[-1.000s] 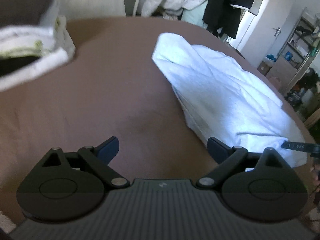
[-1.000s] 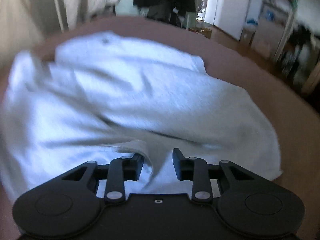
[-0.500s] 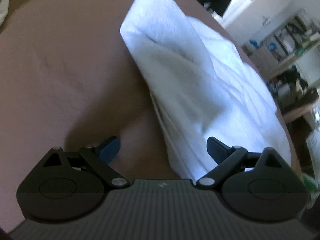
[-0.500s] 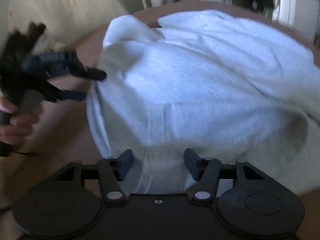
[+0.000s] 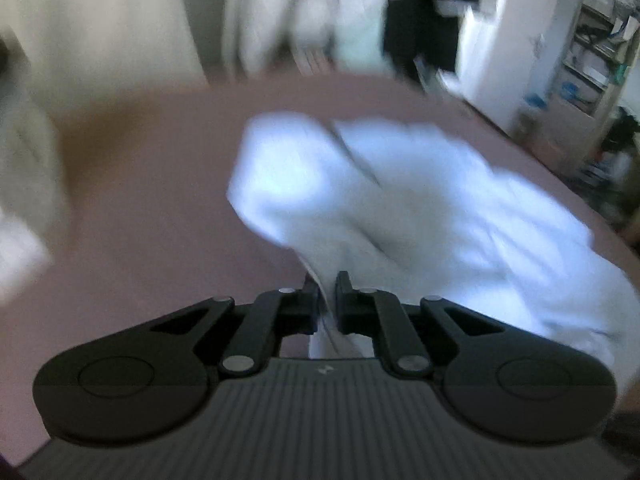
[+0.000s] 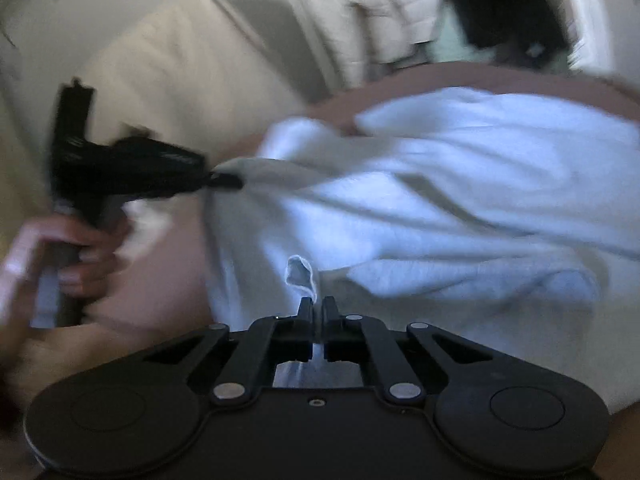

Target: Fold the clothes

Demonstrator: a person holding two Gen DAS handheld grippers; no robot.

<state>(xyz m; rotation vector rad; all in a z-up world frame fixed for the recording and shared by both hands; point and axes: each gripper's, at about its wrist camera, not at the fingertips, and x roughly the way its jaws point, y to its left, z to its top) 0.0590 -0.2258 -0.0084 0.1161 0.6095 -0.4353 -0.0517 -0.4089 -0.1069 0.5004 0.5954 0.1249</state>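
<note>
A: Where is the white garment?

B: It lies rumpled on the brown bed, spread from the middle toward the right side in the left wrist view. It looks like a sweatshirt or similar thick top, but blur hides the details.

A: And the left gripper?

B: Its jaws have just been closing, and now the fingers stand almost together with a fold of the white fabric pinched between them. In the right wrist view the same gripper shows from the side, held by the person's left hand, with its tip biting the garment's left edge and the cloth pulled up a little toward it.

A: The right gripper?

B: Its jaws have just been closing too. Its fingers are nearly shut on the near hem, and a small loop of cloth stands up just beyond the tips.

A: Anything else around?

B: A pale stack of folded laundry sits at the bed's left edge, blurred. Behind the bed hang a white jacket and a dark garment, and a white door is on the right.
</note>
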